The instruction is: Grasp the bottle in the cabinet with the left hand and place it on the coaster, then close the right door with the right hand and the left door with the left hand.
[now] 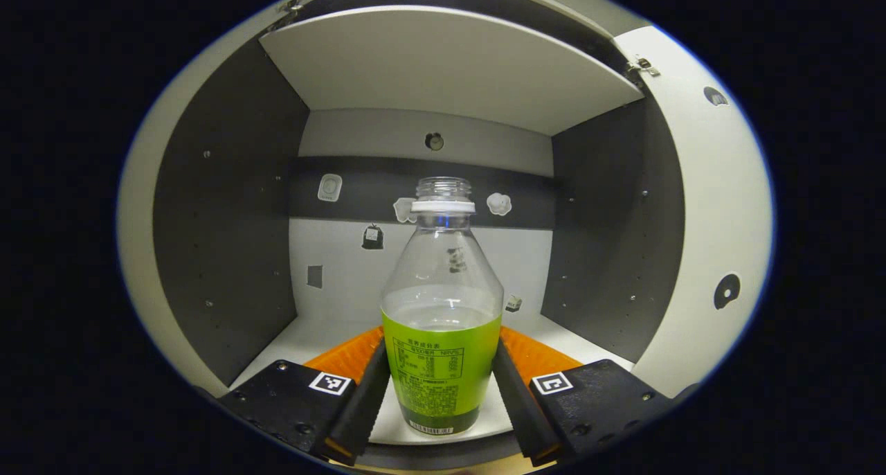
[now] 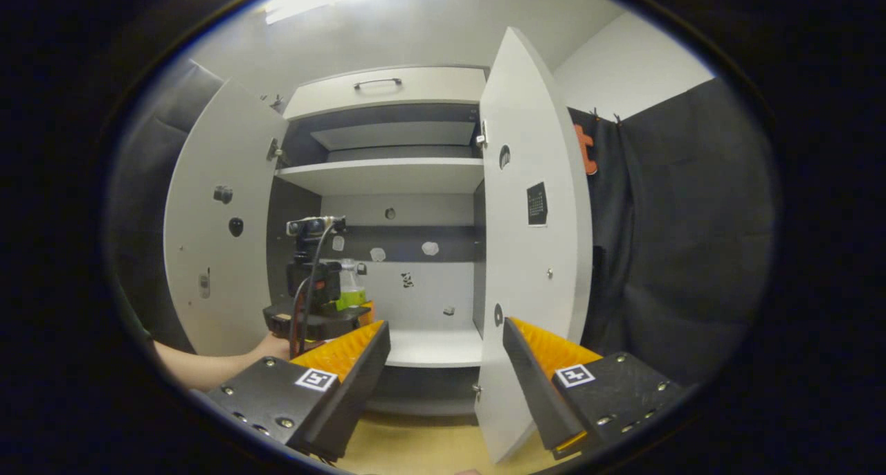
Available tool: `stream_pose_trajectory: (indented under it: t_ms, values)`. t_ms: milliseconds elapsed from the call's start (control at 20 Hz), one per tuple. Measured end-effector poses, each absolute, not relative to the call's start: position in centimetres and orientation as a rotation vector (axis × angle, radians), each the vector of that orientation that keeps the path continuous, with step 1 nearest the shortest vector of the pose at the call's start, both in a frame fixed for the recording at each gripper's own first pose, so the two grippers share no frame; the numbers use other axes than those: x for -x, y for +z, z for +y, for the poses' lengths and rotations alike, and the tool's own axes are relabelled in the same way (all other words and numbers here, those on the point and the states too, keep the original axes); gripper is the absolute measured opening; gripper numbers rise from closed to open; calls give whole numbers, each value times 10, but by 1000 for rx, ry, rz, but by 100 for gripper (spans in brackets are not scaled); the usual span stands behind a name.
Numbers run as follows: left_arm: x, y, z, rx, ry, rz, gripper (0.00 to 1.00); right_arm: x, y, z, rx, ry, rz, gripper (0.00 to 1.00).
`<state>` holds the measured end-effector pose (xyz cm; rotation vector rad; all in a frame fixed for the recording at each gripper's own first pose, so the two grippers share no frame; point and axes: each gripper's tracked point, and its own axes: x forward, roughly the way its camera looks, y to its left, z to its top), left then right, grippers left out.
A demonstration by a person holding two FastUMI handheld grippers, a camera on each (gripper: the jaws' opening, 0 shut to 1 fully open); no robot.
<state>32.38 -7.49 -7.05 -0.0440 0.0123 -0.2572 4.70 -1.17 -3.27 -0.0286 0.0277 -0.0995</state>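
Note:
A clear, uncapped bottle (image 1: 441,302) with a green label stands upright on the cabinet's lower shelf (image 1: 311,336). My left gripper (image 1: 441,343) reaches into the cabinet, and both fingers press on the bottle's labelled sides. In the right gripper view, that gripper (image 2: 325,316), held by a hand, sits at the left of the shelf with the bottle (image 2: 351,288) in it. My right gripper (image 2: 446,326) stands open and holds nothing, in front of the cabinet. The left door (image 2: 214,239) and the right door (image 2: 533,253) both stand wide open.
An upper shelf (image 2: 381,174) spans the cabinet above the bottle, with a drawer (image 2: 387,87) on top. Small stickers dot the back wall (image 1: 415,267). A forearm (image 2: 201,368) reaches in from the left. Black cloth (image 2: 678,239) hangs right of the cabinet.

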Motion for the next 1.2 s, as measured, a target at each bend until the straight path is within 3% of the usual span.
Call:
stream_pose_trajectory:
  t_ms: [300, 750, 1200]
  values:
    - [-250, -53, -55, 166, -260, -10, 80, -19, -23, -15, 19, -68, -5, 99]
    - [-131, -34, -30, 136, -228, -45, 80, 34, -32, 0, -6, 46, -14, 99]
    - [-46, -92, -40, 171, -257, 7, 80, 62, -54, 0, -29, 100, 23, 99]
